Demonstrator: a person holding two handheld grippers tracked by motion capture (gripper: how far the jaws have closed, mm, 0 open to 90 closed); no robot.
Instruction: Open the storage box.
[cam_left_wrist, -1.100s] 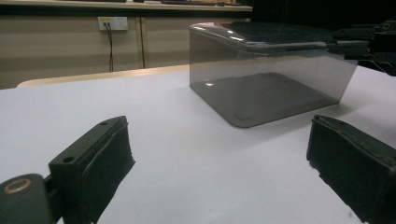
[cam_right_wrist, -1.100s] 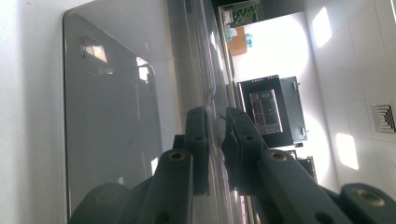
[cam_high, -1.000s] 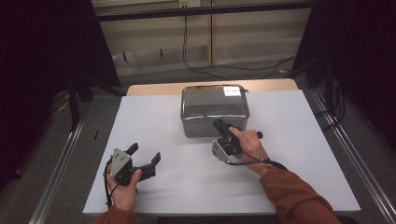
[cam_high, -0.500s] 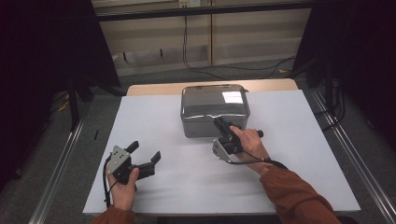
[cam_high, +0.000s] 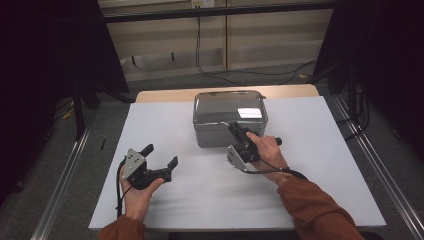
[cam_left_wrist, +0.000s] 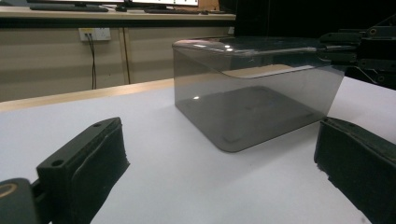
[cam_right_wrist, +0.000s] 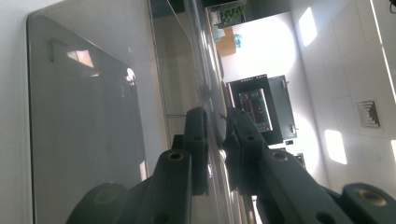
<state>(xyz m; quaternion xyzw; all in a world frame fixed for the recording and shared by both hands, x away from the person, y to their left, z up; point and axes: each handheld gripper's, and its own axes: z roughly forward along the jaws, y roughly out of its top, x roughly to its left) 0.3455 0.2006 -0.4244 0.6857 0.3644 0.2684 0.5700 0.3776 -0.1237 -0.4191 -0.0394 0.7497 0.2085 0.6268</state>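
On the white table (cam_high: 320, 165), right tongs (cam_high: 235, 129) clamp an unlabelled smoky box (cam_high: 220, 112).

Table (cam_high: 150, 95): wood-coloured top, bare only as a strip along the far edge, upper middle of the high view. The rest sits under a white sheet (cam_high: 310, 165) that runs to the near edge and nearly to both sides. One thing rests directly on the sheet: a smoky translucent plastic box (cam_high: 220, 131), rectangular with rounded corners, upright, flat on its base, just above frame centre and close to the sheet's far edge. In the left gripper view the box (cam_left_wrist: 252, 112) is centre-right, sheet (cam_left_wrist: 154, 140) around it.
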